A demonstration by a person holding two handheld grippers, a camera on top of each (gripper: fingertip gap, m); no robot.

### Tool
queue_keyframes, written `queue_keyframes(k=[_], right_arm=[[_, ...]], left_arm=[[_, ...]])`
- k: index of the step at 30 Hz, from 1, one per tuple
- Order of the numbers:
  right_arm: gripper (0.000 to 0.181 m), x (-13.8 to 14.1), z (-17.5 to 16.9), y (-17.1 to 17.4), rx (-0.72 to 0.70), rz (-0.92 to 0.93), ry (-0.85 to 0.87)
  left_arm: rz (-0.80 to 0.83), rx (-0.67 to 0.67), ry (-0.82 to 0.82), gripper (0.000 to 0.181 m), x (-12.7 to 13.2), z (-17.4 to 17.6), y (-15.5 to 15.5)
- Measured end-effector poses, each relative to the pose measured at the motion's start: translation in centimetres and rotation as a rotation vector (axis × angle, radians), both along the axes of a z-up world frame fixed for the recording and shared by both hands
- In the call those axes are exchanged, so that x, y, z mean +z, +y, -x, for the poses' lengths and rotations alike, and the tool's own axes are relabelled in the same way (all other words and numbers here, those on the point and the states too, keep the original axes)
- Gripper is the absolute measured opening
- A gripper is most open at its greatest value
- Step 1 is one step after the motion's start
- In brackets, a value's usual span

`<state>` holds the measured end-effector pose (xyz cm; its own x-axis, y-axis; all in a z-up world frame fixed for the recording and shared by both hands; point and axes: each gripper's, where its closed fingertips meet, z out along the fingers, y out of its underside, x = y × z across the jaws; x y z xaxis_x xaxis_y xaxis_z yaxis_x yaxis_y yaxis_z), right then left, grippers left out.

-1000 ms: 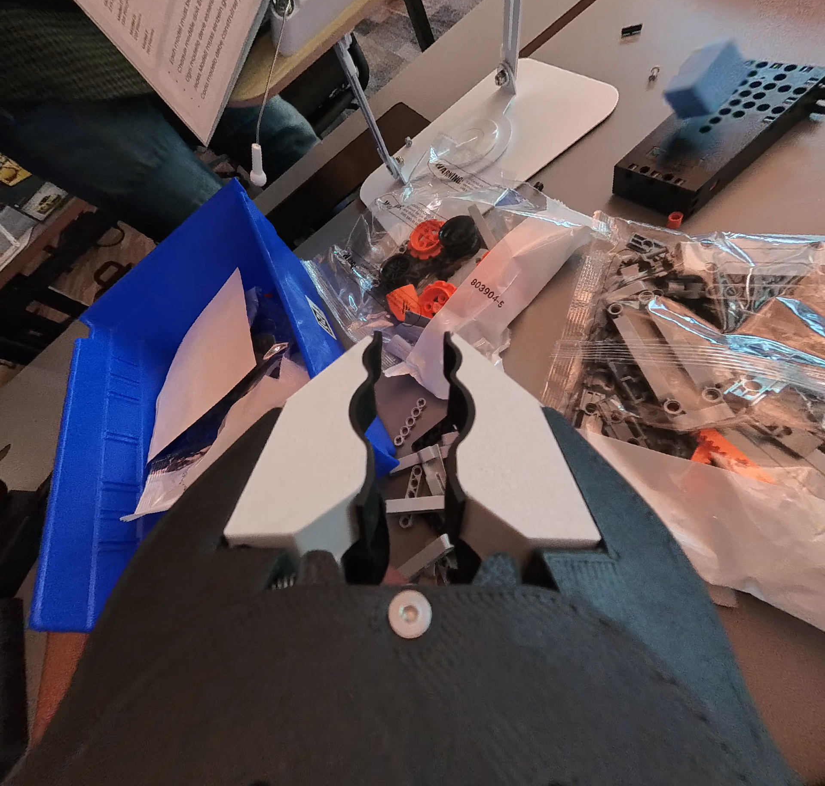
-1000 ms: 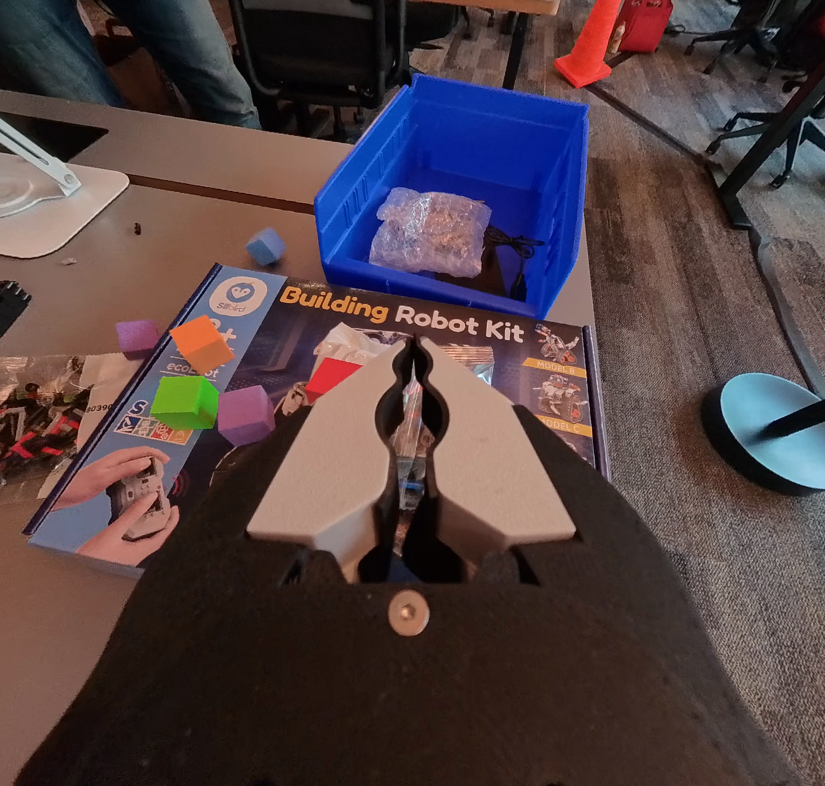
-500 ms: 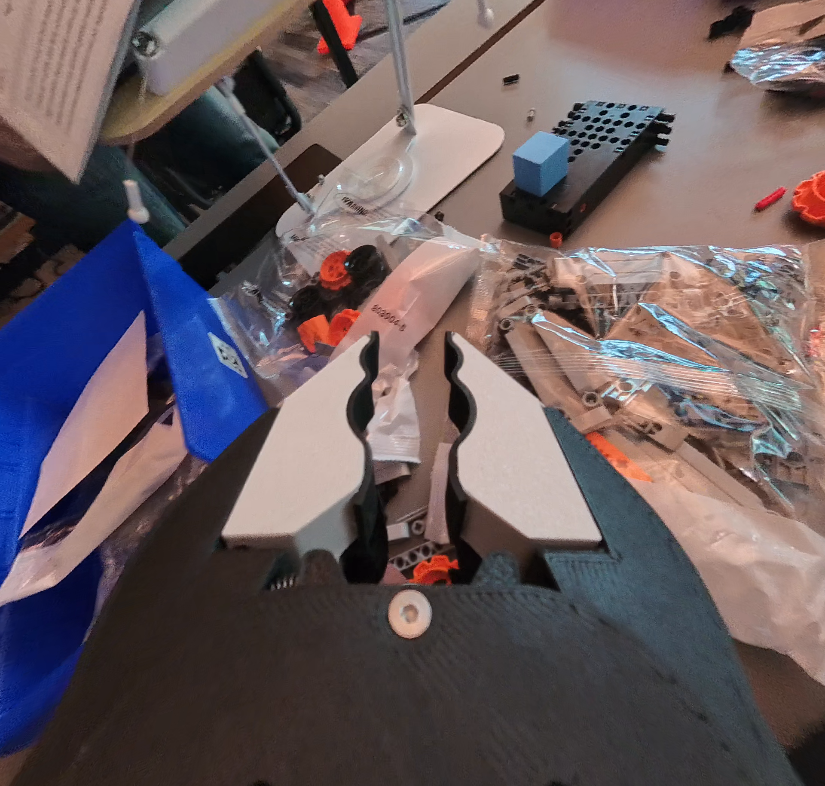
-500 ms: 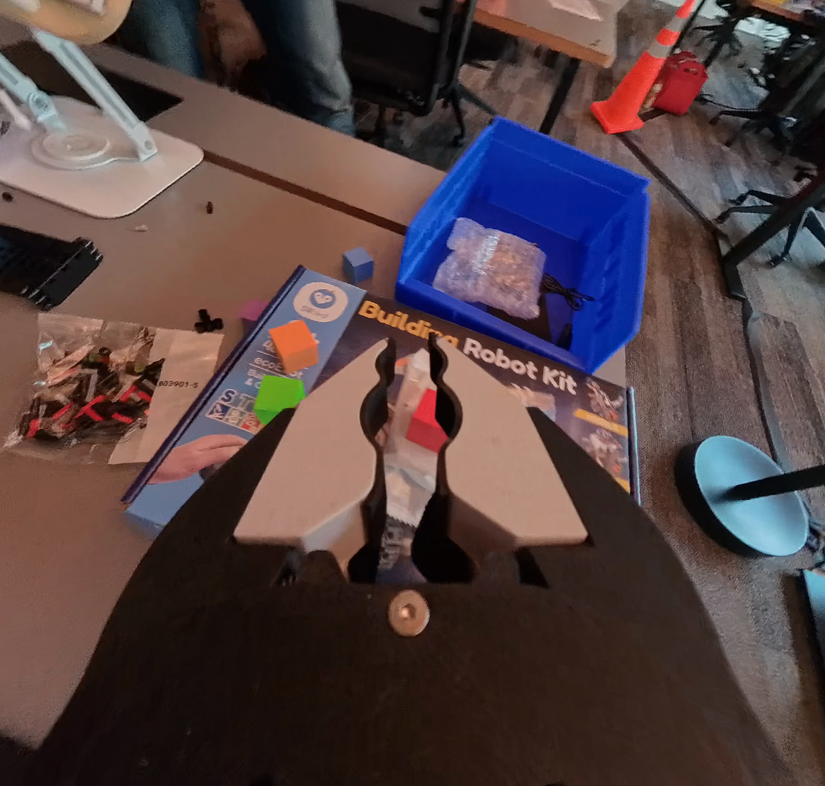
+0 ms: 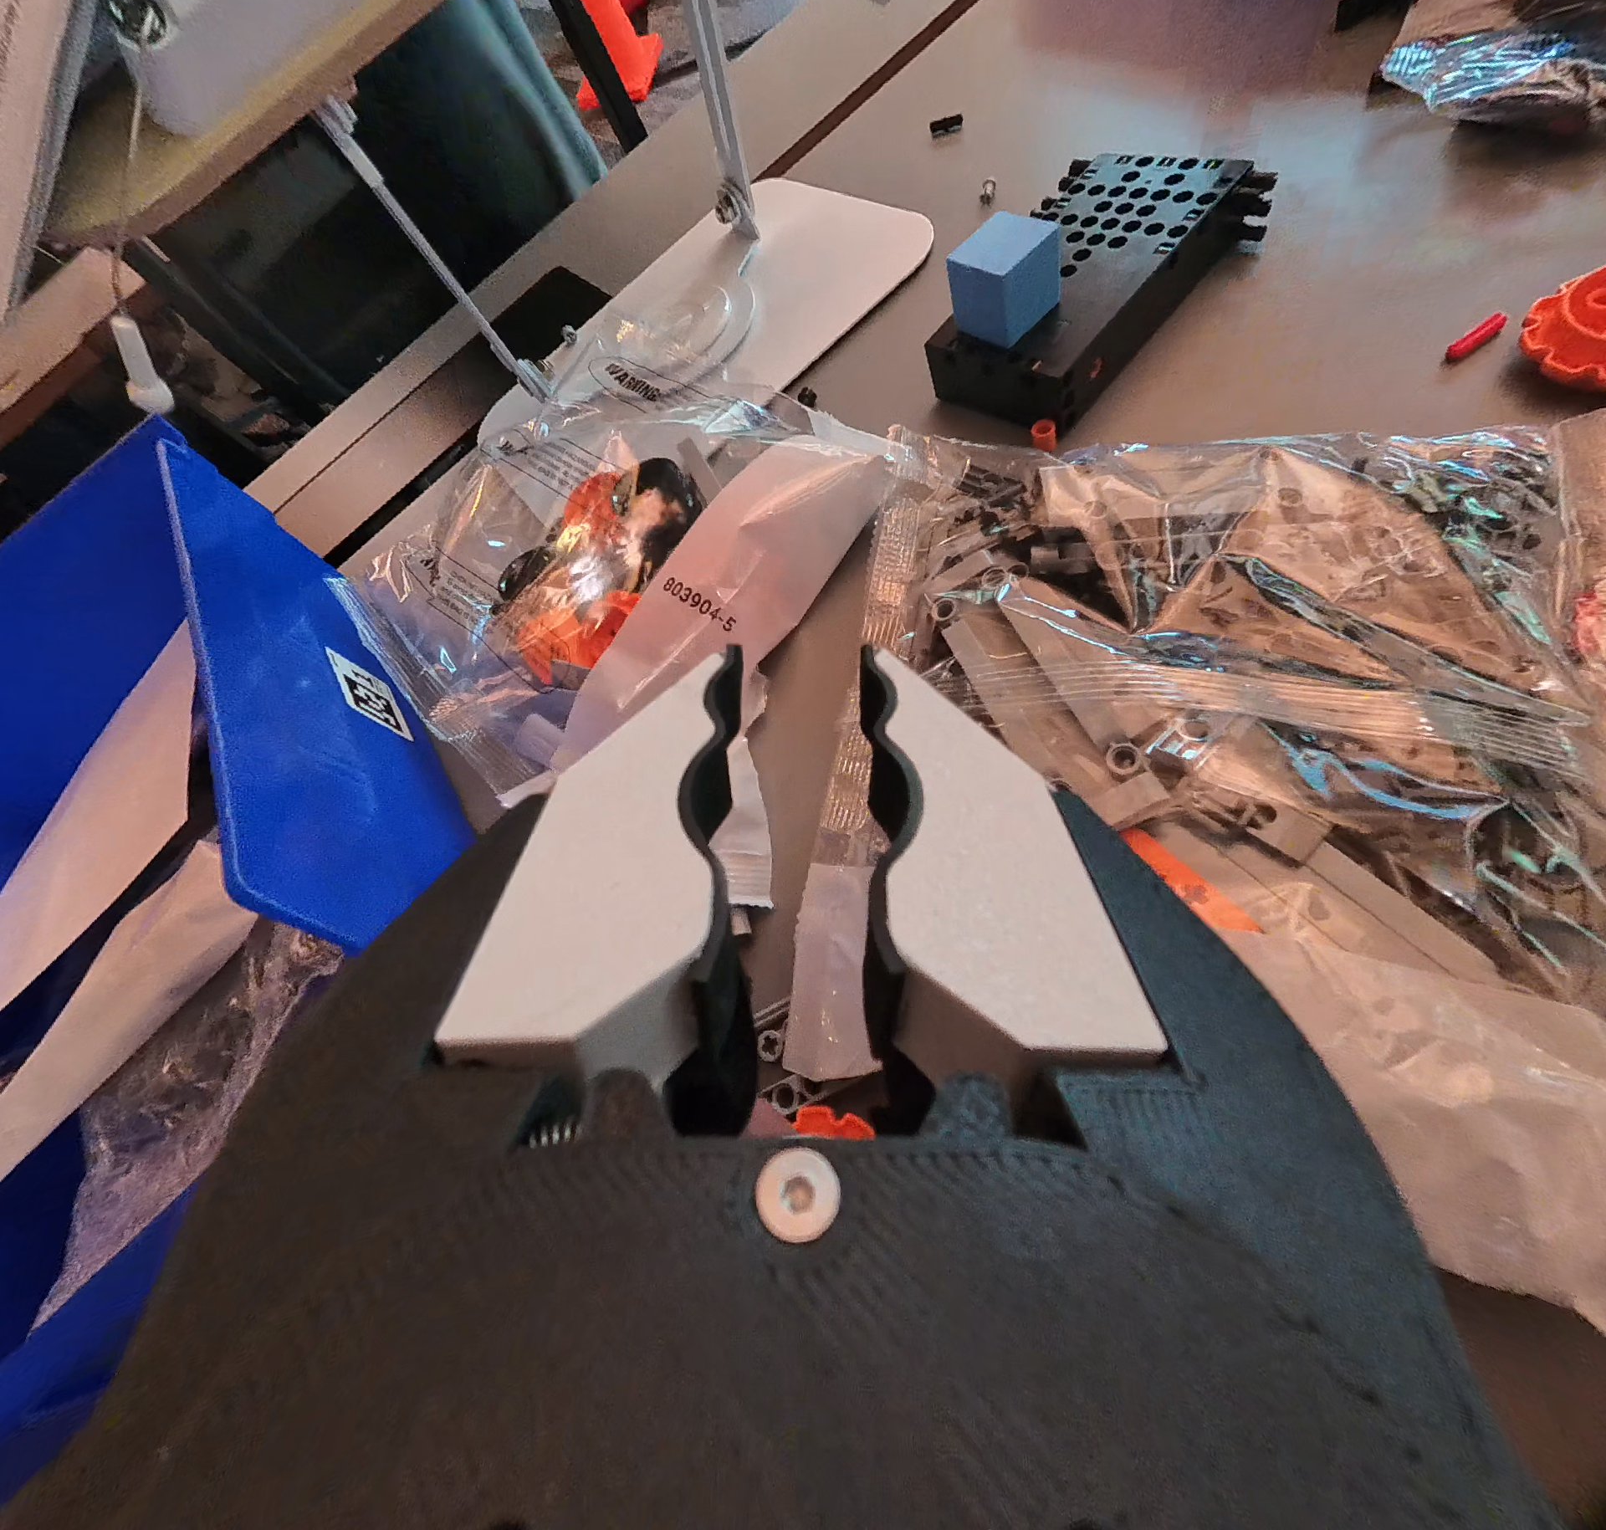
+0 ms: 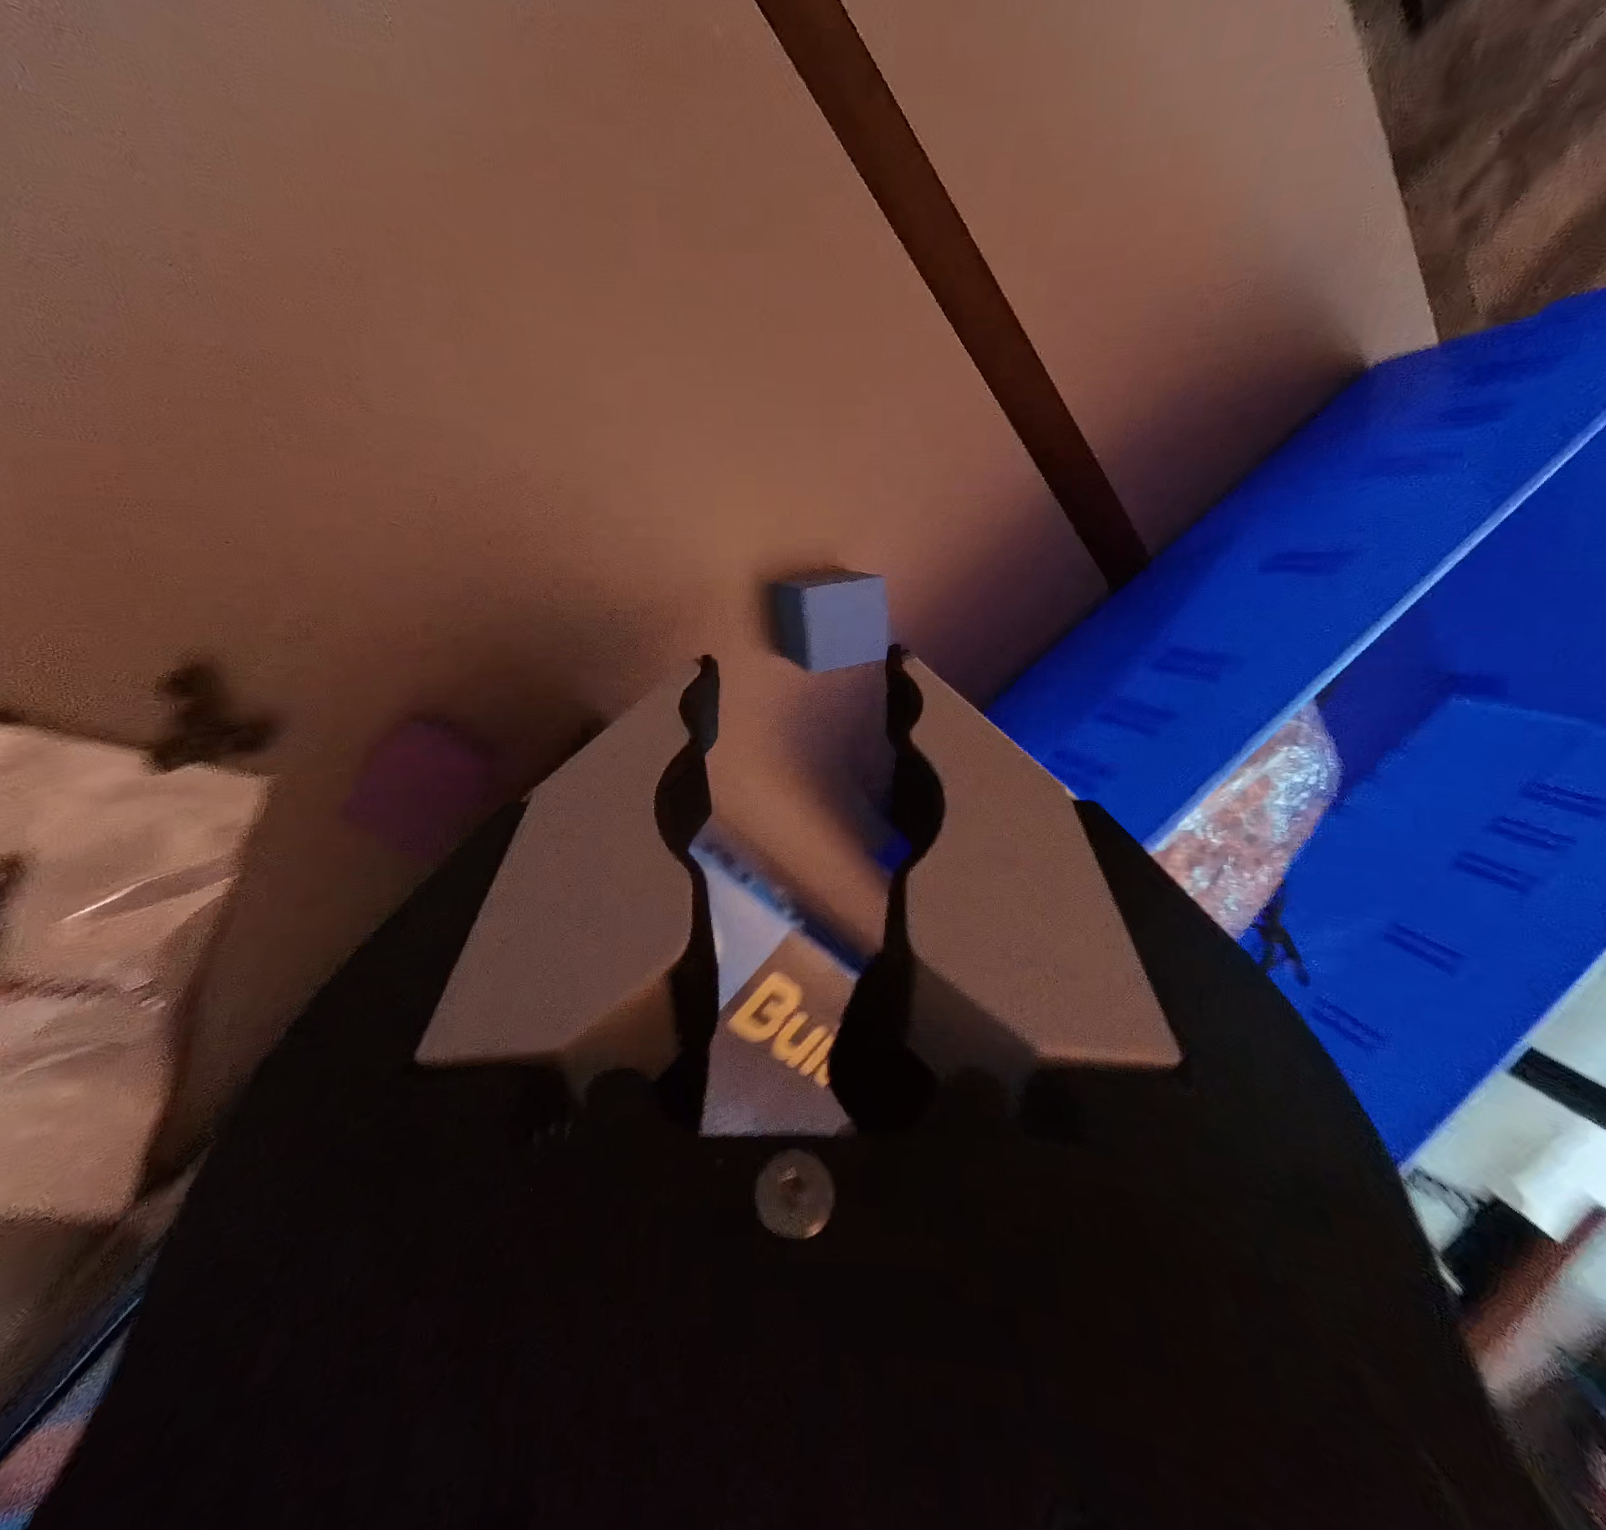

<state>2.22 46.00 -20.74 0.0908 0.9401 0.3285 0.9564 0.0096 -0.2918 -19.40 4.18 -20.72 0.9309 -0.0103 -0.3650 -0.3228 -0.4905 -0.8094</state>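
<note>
My left gripper (image 5: 799, 671) is open and empty. It hovers over the seam between a clear bag of orange and black wheels (image 5: 591, 550) and a large clear bag of grey parts (image 5: 1217, 663). A light blue cube (image 5: 999, 280) rests on a black perforated plate (image 5: 1130, 254) farther off. My right gripper (image 6: 801, 667) is open, low over the brown table (image 6: 434, 315). A small blue cube (image 6: 832, 619) lies just beyond its fingertips. A printed kit box (image 6: 782, 1010) shows between the jaws.
A blue bin (image 5: 304, 706) holding paper and bags stands left of the left gripper. A white stand base (image 5: 782, 289), an orange gear (image 5: 1573, 332) and a red pin (image 5: 1475, 347) lie beyond. Another blue bin (image 6: 1304, 619) with a bubble-wrap packet (image 6: 1251, 819) is right of the right gripper; a purple cube (image 6: 417, 780) is on its left. Tip to tip, the grippers are about 50 cm apart. Measured from the fingertips, the small blue cube (image 6: 832, 619) is 4 cm or so from the right gripper and 50 cm from the left. The black perforated plate (image 5: 1130, 254) lies some 20 cm from my left tips, 25 cm from my right tips.
The right gripper has opened from nearly shut and dropped low toward the small blue cube. The light blue cube landed on the black plate. The left gripper shifted right, jaws unchanged.
</note>
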Motion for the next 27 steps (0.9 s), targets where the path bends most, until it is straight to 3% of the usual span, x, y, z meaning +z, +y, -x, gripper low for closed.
queue_keyframes(k=[6, 11, 13, 16, 21, 24, 27], right_arm=[[0.034, -4.6, 0.4, 2.9, -0.033, -0.013, -0.172], [0.029, -5.3, 0.4, 3.1, -0.027, 0.001, -0.18], [0.029, -4.1, 0.3, 2.7, -0.018, -0.001, -0.141], [0.028, 0.2, -1.1, 1.3, 0.023, -0.019, -0.047], [0.028, 7.3, -9.5, 0.0, 0.036, -0.05, 0.012], [0.028, 8.4, -14.6, 0.2, 0.034, -0.053, -0.01], [0.028, 7.5, -16.3, -0.8, 0.095, -0.008, -0.01]], left_arm=[[-0.001, 0.0, -0.032, 0.025, -0.5, 0.4, 0.0], [-0.011, 0.014, -0.026, 0.025, -0.4, 0.7, -0.1], [-0.019, 0.021, -0.02, 0.025, -0.2, 0.9, -0.1], [-0.03, 0.027, -0.009, 0.025, 0.1, 0.9, -0.1], [-0.016, 0.011, 0.009, 0.025, 0.1, 0.5, 0.3], [-0.015, 0.001, 0.044, 0.026, 1.0, 0.1, 0.5], [-0.011, -0.047, 0.033, 0.027, 2.3, -1.9, 1.0]])
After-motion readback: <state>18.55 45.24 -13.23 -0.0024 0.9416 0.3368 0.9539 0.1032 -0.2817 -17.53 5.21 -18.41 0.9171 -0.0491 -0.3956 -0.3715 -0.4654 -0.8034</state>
